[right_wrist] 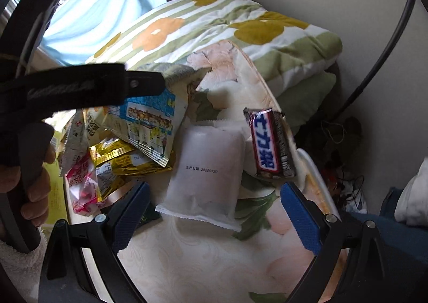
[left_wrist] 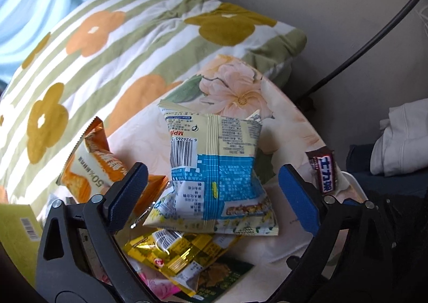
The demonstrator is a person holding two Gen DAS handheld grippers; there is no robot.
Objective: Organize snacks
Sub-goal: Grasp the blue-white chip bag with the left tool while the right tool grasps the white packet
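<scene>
A heap of snack packets lies on a floral-cloth table. On top of the heap is a blue-and-cream bag, back side up. My left gripper hangs over it, open, blue pads on either side and clear of the bag. Under the bag are a gold packet and a green one; an orange cracker packet leans at the left. My right gripper is open above a plain white packet. A brown chocolate bar lies just right of it.
A pink packet and a yellow box sit at the heap's left. A folded flowered quilt is behind the table, with a wall and a dark cable to the right. White clothing lies beyond the table's right edge.
</scene>
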